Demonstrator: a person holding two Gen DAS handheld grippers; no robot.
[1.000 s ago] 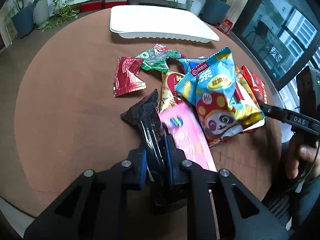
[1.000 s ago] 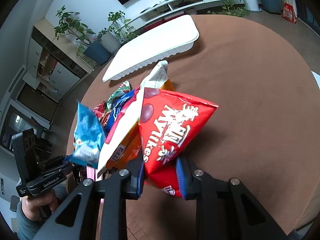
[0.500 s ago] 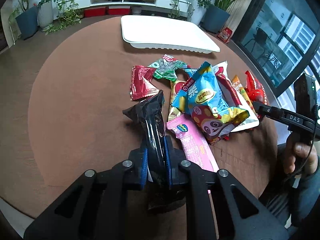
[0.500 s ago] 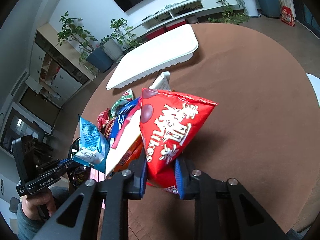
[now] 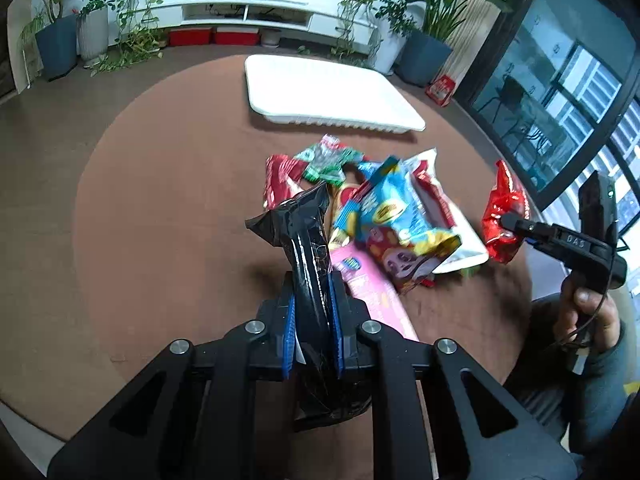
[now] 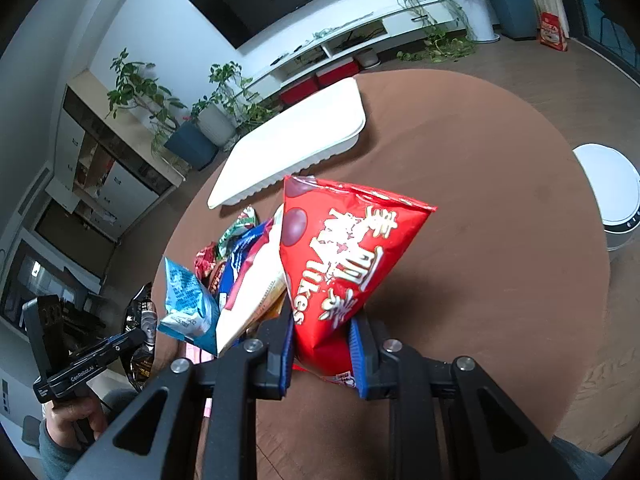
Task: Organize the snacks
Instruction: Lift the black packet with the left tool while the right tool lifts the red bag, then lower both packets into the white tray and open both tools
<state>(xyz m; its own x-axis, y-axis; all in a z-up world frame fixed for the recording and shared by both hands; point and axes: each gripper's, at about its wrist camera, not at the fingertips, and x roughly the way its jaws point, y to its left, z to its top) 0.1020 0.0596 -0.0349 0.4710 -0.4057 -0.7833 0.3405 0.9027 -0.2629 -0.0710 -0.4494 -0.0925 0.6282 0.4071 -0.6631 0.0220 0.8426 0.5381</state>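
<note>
My left gripper is shut on a black snack packet, held clear above the round brown table. My right gripper is shut on a red Mylikes bag, also raised; the same red bag shows at the right of the left wrist view. A heap of snack packets lies mid-table: a blue cartoon bag, a pink packet, a green packet, a dark red packet. A long white tray lies empty at the far side of the table.
A hand grips the right gripper's handle at the table's right edge; another hand holds the left one. A white round appliance stands on the floor right of the table. Potted plants and a low white TV shelf line the wall.
Both grippers have risen with their packets. The black packet has come up off the heap, and the red bag now hangs higher above the table. The tray appears closer in both views.
</note>
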